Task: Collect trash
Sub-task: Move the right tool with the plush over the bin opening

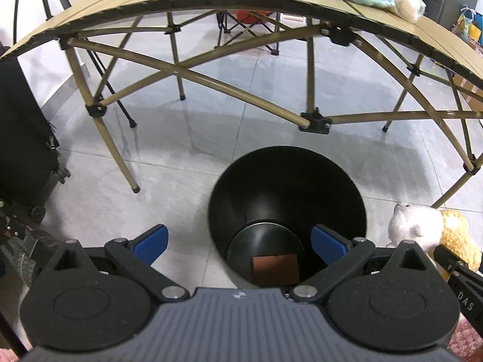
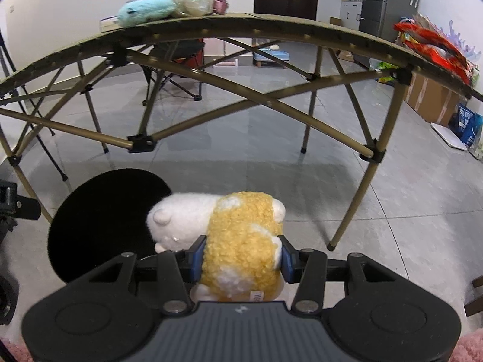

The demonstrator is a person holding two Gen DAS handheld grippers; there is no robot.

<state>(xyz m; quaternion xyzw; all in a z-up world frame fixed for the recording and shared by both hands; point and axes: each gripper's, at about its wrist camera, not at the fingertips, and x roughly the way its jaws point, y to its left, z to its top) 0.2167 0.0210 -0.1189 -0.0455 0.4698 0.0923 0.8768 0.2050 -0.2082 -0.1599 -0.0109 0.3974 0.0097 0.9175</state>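
Note:
A black round trash bin [image 1: 286, 187] stands on the floor in front of the folding table; a brown square piece [image 1: 275, 268] lies at its bottom. My left gripper [image 1: 240, 242] is open and empty, just above the bin's near rim. My right gripper [image 2: 241, 256] is shut on a yellow-and-white plush toy [image 2: 238, 235], held to the right of the bin [image 2: 102, 220], its white head over the rim. The toy also shows in the left wrist view [image 1: 434, 229]. A blue plush [image 2: 145, 10] and a pale bag [image 2: 193, 0] lie on the table.
The tan folding table [image 1: 151, 9] with crossed legs [image 2: 271, 99] stands just beyond the bin. A black wheeled case [image 1: 24, 150] is at the left. Red snack bags [image 2: 434, 45] lie on the table's right end. A folding chair [image 2: 178, 60] and boxes [image 2: 428, 96] stand behind.

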